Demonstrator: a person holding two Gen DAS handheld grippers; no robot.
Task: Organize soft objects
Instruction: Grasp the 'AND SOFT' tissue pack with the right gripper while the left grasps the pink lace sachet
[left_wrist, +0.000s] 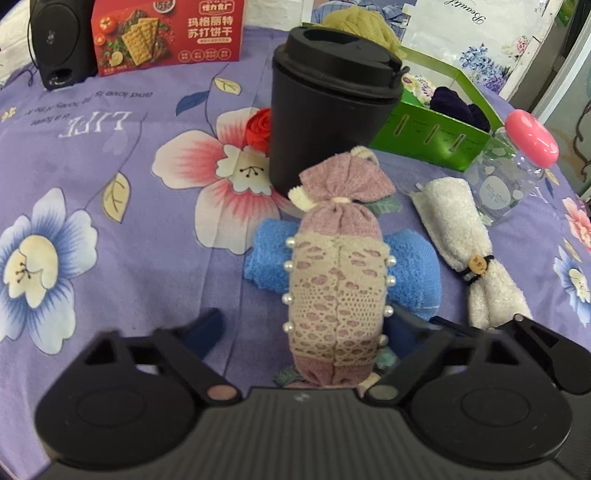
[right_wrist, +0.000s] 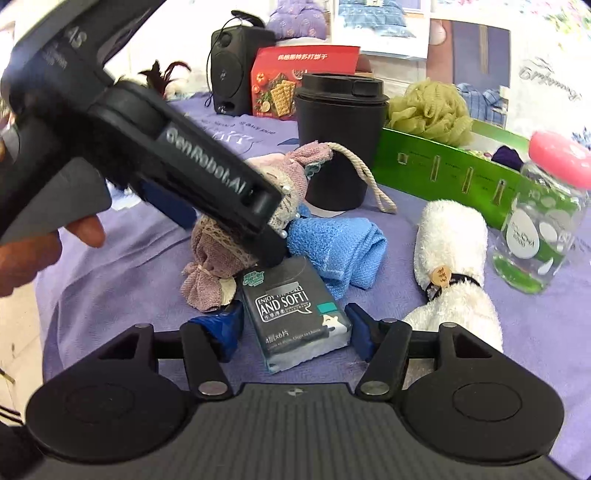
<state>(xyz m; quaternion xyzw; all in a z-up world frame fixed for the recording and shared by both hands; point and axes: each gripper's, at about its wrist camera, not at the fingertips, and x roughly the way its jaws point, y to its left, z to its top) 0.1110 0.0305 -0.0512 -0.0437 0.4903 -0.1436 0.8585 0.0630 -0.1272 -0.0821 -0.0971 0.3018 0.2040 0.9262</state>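
My left gripper (left_wrist: 310, 325) is open, its blue fingers on either side of a mauve lace pouch with pearls (left_wrist: 338, 291) that lies over a rolled blue towel (left_wrist: 410, 275). In the right wrist view the left gripper reaches over the pouch (right_wrist: 210, 254) and towel (right_wrist: 340, 247). My right gripper (right_wrist: 295, 332) is open around a grey tissue pack (right_wrist: 295, 310) lying on the cloth. A rolled white towel with a black band lies to the right (right_wrist: 454, 266), also in the left wrist view (left_wrist: 465, 251). A green box (left_wrist: 428, 136) holds a green mesh sponge (right_wrist: 432, 110) and a dark cloth (left_wrist: 461, 105).
A black lidded cup (left_wrist: 328, 110) stands just behind the pouch. A clear jar with a pink lid (left_wrist: 517, 166) stands right of the white towel. A red cracker box (left_wrist: 166, 33) and a black speaker (left_wrist: 59, 40) stand at the back. A red rose (left_wrist: 260, 127) lies by the cup.
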